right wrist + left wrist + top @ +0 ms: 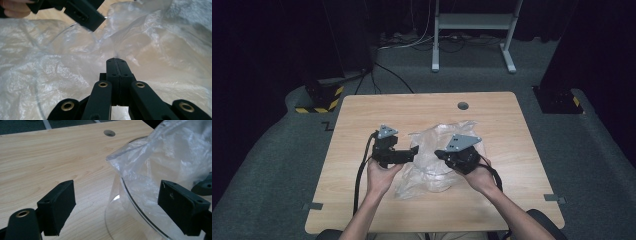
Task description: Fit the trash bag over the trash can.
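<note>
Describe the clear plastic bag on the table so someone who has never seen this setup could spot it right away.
Start at the light wooden table with the round hole near its far edge. Just nearer than that hole, at the table's middle, between the left claw and the right claw, lies the plastic bag. It is crinkled and see-through, the one soft, shiny thing among black hardware.

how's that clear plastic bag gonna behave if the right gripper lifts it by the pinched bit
Probably floppy: the plastic bag lies crumpled in loose folds, so it should sag from the right gripper, whose jaws are shut on the film. It looks thin and light. A curved clear rim shows through it, so something stiffer may shift inside.
</note>
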### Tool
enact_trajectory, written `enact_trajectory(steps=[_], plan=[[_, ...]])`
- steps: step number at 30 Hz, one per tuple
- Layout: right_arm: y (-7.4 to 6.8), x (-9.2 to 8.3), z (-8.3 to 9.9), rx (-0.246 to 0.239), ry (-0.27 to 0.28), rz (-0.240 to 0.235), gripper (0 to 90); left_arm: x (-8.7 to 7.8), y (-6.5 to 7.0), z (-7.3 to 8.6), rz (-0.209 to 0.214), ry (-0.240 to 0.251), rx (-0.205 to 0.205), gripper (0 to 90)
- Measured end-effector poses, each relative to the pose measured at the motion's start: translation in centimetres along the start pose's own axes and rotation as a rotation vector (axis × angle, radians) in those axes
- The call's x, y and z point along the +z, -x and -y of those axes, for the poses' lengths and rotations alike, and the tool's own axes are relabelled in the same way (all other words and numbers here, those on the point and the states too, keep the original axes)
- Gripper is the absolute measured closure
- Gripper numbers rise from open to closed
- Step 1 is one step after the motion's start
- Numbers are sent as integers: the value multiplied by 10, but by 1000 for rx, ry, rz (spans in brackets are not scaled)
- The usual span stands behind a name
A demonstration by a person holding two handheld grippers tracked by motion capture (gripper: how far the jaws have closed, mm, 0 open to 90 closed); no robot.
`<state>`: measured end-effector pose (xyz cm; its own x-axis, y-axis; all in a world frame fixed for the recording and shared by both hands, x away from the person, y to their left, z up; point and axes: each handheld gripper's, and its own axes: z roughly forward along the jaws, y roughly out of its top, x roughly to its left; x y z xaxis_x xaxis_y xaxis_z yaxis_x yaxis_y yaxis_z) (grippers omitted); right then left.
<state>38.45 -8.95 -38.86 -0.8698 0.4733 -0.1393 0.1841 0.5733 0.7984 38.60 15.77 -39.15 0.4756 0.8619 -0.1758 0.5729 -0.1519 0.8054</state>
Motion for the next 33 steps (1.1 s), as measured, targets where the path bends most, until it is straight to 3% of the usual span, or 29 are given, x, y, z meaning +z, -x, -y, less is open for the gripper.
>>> enact_trajectory(steps=[5,9,16,21,27,30,33], plan=[[-3,3,-2,-23,-10,-11,881,0,4,-1,11,13,0,146],[-4,3,-1,-6,1,-24,817,3,8,-3,15,0,14,149],[-3,-8,2,45,69,-59,563,11,8,-7,11,-3,11,148],[2,-24,4,96,114,-65,479,21,7,-9,-14,-35,6,149],[13,-46,14,159,158,22,455,29,5,-14,-28,-42,-3,154],[24,-59,25,228,174,94,448,34,5,-15,-27,-51,0,156],[35,-70,36,312,203,136,442,36,4,-16,-15,-51,-7,161]])
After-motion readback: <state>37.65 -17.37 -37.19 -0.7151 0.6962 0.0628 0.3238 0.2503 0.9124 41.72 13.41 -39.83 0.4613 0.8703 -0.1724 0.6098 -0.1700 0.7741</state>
